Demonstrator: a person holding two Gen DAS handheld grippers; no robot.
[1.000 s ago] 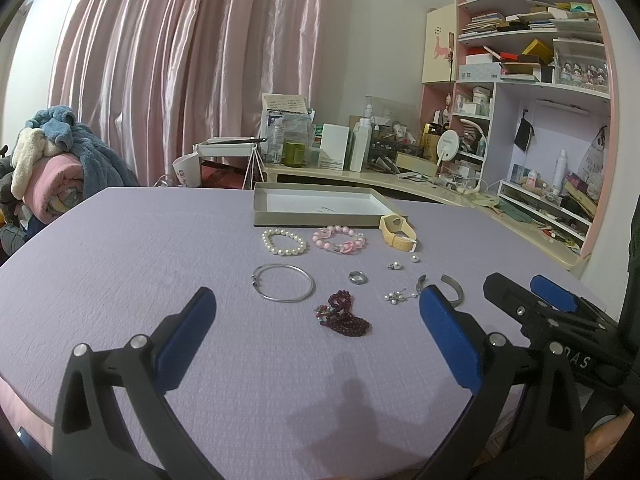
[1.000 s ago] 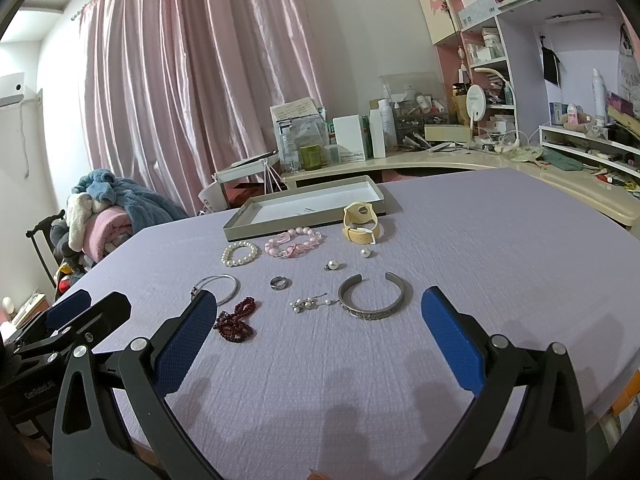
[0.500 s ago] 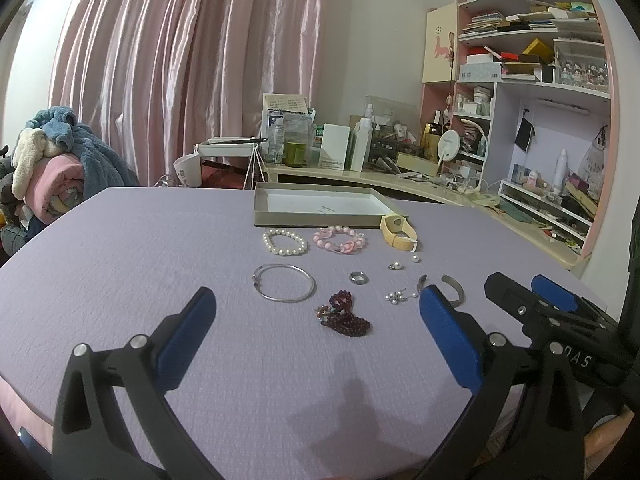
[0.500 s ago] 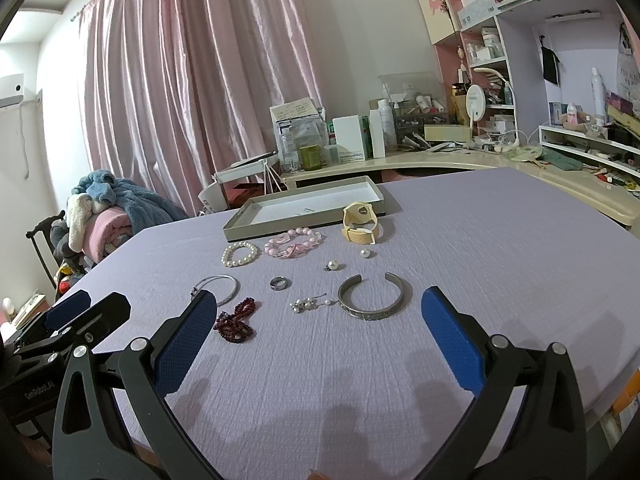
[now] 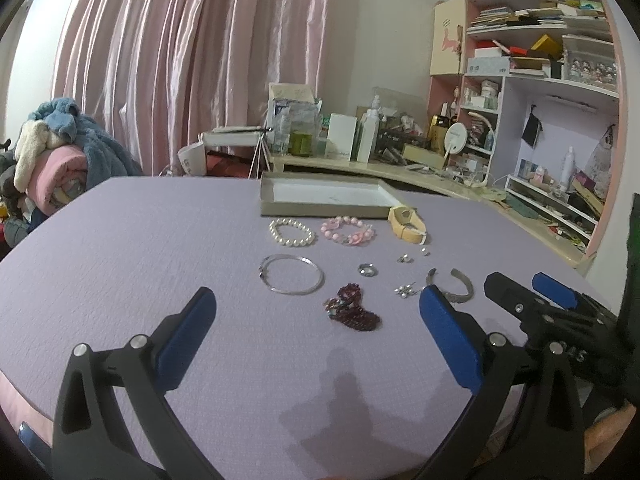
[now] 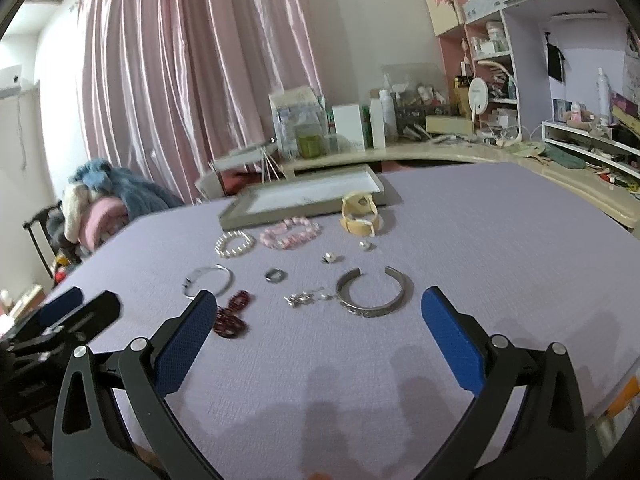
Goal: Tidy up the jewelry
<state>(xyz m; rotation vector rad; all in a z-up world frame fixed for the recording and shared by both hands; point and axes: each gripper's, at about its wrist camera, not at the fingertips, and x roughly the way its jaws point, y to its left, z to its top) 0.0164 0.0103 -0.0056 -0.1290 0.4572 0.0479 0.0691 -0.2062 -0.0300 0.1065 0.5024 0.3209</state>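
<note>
Left gripper wide open, held nothing, hovered over near edge of table. Right gripper likewise spread wide, empty.

Tray lay toward far edge, long axis running left-right. Jewelry sat between tray and near edge:
- one pearl bracelet
- one pink bead bracelet
- one yellow watch
- one thin silver bangle
- one ring
- one dark red bead bracelet
- one silver cuff, gap facing tray
- two pearl studs
- earring cluster, count unclear
</note>
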